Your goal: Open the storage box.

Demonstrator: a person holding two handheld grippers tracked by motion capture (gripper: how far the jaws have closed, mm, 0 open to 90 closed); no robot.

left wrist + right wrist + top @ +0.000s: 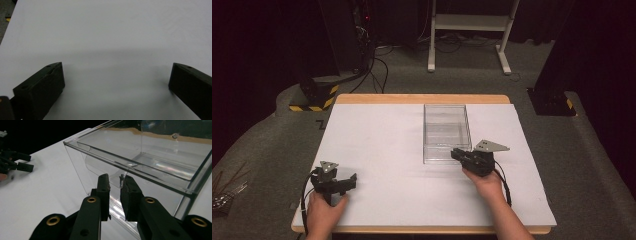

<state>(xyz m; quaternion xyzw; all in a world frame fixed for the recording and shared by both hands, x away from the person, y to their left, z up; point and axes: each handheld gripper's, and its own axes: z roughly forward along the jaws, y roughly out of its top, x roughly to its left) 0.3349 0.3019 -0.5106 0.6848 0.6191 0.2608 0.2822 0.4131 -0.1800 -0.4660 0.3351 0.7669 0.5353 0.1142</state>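
Clear plastic box point(446, 131) right of centre on white table sheet point(382, 165), long side running near to far, empty as far as visible. Right gripper point(458, 154) at box's near end; in right gripper view point(115, 181) jaws nearly together, pinching or about to pinch a small tab or handle on near wall point(113, 173) — cannot tell if actually clamped, narrow gap visible. Left gripper point(343, 181) at near left, well apart from box, resting over bare sheet; jaws wide apart in left gripper view point(116, 75), holding nothing.

Risks, judged: thin slick tab, slight grip, likely slip out on a pull. Light box could skid or tip at near end if pulled or lifted one-handed, nothing bracing far end. Off-centre pinch could twist box. Glare on clear walls, edge misjudged.
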